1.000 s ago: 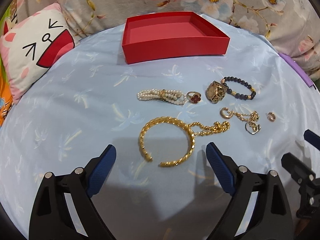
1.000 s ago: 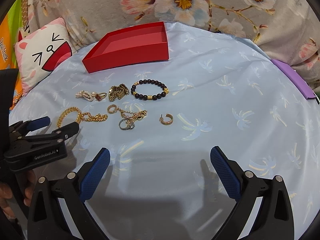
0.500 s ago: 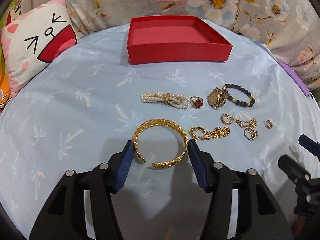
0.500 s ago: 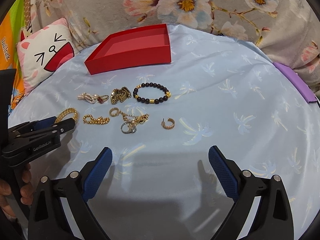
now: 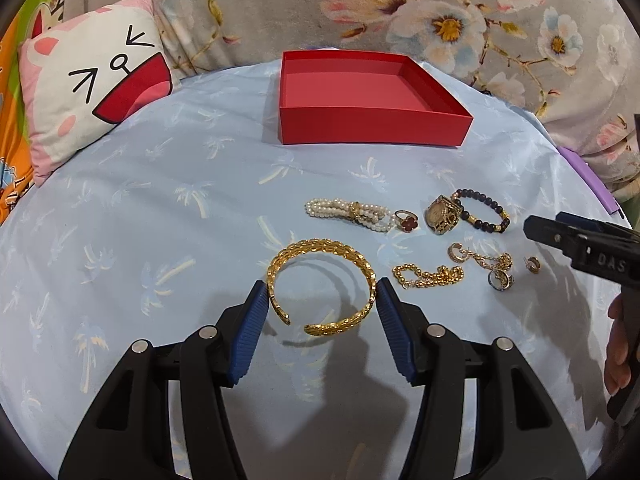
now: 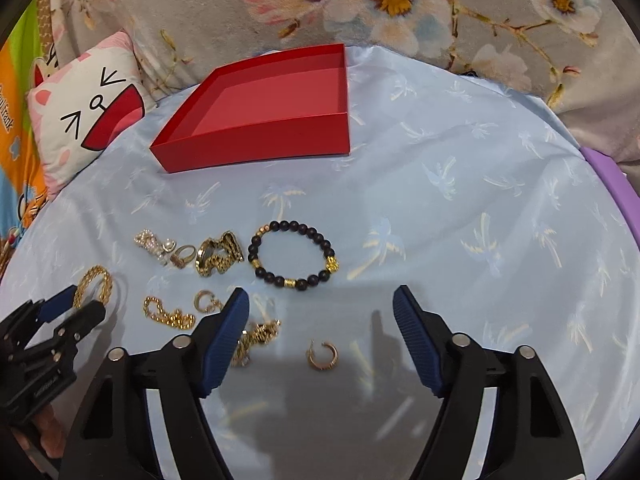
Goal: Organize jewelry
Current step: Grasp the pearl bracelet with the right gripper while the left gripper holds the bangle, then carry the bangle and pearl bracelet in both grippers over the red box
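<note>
The left gripper has its fingers closed against both sides of the gold cuff bracelet on the blue sheet, with the red box at 12 o'clock. The right gripper is spread open above a hoop earring.

Both views look forward and down, low and close over the blue bedsheet, each from behind its own claw. The left wrist view faces the red box at upper centre; the right wrist view sees the same box at upper left. Both share the jewelry row and the cat pillow.
</note>
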`<state>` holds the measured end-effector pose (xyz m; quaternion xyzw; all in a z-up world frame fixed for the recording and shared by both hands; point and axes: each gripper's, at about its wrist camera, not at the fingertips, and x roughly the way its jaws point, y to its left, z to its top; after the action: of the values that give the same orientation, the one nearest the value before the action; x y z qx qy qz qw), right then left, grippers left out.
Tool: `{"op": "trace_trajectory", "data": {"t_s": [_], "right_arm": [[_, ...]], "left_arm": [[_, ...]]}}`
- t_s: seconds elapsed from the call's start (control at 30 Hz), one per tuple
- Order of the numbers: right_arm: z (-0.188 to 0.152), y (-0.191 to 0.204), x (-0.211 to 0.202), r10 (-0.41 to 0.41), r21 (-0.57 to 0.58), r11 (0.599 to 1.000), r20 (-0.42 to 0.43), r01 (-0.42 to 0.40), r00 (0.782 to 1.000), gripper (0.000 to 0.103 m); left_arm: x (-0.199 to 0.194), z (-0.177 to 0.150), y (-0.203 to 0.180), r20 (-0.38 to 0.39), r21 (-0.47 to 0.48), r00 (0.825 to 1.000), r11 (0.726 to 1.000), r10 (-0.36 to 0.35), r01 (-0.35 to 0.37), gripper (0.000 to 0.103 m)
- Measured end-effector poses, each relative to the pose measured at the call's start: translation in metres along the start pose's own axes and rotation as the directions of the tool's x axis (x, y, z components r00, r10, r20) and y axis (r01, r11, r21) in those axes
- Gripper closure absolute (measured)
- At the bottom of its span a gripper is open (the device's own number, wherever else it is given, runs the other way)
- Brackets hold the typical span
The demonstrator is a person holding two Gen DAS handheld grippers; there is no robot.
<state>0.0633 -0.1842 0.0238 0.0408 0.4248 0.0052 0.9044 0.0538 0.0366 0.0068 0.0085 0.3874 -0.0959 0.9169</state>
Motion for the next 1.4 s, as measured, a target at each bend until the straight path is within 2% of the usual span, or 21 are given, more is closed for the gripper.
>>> {"op": "trace_trajectory", "data": {"t_s": [0.13,0.23,0.37,0.43,0.53,0.57,0.7,0.8,1.0,1.07,1.17,1.27,1.4], "right_arm": [[0.009,0.023,0.002,0.042,-0.057,0.998,0.015,-0.041,0.999,0.037],[0.016,0.055,0.006,0.112,-0.137,0.985,0.012,-0.109,0.994,0.038],[0.018,0.099,0.023,0.174,-0.241,0.954,-0.028,-0.175,0.984,0.052],[0.02,0.117,0.033,0.191,-0.28,0.94,-0.045,-0.196,0.981,0.054],[0.02,0.135,0.048,0.193,-0.314,0.927,-0.078,-0.208,0.978,0.06],[0.02,0.138,0.052,0.189,-0.32,0.925,-0.086,-0.207,0.978,0.066],[0.018,0.141,0.066,0.177,-0.331,0.921,-0.111,-0.205,0.978,0.085],[0.017,0.14,0.068,0.198,-0.325,0.919,-0.117,-0.226,0.973,0.094],[0.021,0.131,0.058,0.238,-0.286,0.923,-0.105,-0.258,0.966,0.096],[0.027,0.126,0.047,0.246,-0.279,0.925,-0.075,-0.257,0.966,0.099],[0.043,0.114,0.025,0.259,-0.264,0.93,-0.027,-0.256,0.966,0.099],[0.072,0.1,0.0,0.241,-0.264,0.939,0.05,-0.22,0.969,0.099],[0.123,0.081,-0.016,0.186,-0.251,0.957,0.16,-0.142,0.97,0.099]], "left_arm": [[-0.002,0.002,0.002,0.025,0.009,0.999,1.0,0.029,-0.029,0.049],[-0.003,0.005,0.009,0.021,-0.012,0.999,0.999,0.03,-0.029,0.049],[-0.001,0.009,0.025,0.01,-0.053,0.998,0.997,0.062,-0.061,0.049],[0.0,0.009,0.032,0.004,-0.064,0.997,0.995,0.072,-0.072,0.049],[0.002,0.009,0.039,-0.004,-0.075,0.997,0.994,0.081,-0.081,0.049],[0.002,0.009,0.041,-0.004,-0.076,0.997,0.994,0.083,-0.083,0.049],[0.003,0.009,0.045,-0.012,-0.085,0.996,0.993,0.084,-0.084,0.049],[0.005,0.008,0.046,-0.019,-0.089,0.997,0.993,0.079,-0.081,0.049],[0.002,0.012,0.046,-0.006,-0.079,0.997,0.994,0.076,-0.077,0.049],[0.0,0.018,0.046,0.001,-0.076,0.997,0.995,0.071,-0.07,0.049],[-0.004,0.033,0.047,0.005,-0.057,1.0,0.998,0.027,-0.026,0.049],[-0.007,0.063,0.041,0.026,-0.011,0.999,1.0,-0.02,0.02,0.049],[-0.007,0.115,0.028,0.094,0.037,0.994,0.998,-0.058,0.055,0.049]]}}
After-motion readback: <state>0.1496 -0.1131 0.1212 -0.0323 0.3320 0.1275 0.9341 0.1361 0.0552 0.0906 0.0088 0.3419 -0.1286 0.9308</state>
